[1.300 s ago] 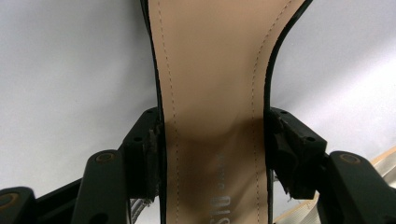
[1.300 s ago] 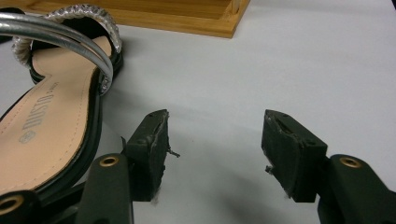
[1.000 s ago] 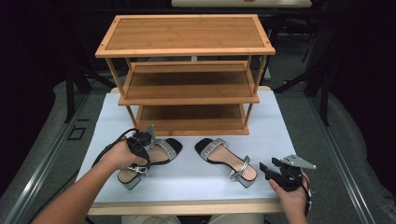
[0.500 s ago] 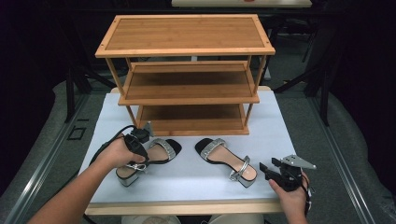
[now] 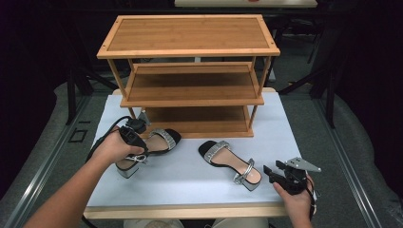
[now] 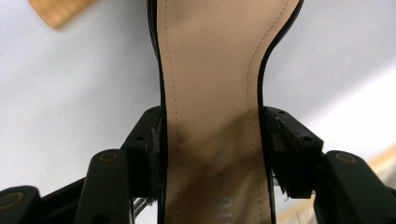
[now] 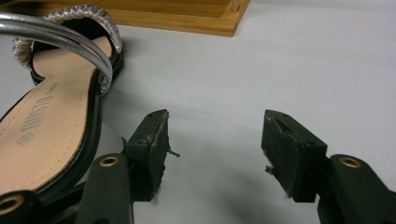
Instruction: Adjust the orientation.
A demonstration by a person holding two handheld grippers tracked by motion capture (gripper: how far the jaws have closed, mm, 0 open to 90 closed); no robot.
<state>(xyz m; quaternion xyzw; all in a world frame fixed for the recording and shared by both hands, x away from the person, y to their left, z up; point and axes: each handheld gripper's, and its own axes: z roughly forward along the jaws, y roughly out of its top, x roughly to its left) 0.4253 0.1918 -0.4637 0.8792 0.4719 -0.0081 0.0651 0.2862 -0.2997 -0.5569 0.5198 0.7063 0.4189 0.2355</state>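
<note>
Fingers (image 6: 163,135) of my left gripper (image 6: 212,154) pinch the sandal (image 5: 157,142) at its waist. My right gripper (image 7: 215,154) rests with fingers spread on the tabletop (image 5: 190,175), just beside the second sandal (image 5: 230,159).

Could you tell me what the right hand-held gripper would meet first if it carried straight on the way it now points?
Probably nothing soon: ahead of the open right hand-held gripper lies bare white table cover. The sandal lies just off to one side, and the shelf base stands farther on, also off that line, though depth is unclear.

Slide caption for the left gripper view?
Left gripper clamped on black sandal's tan insole above white tabletop.
</note>
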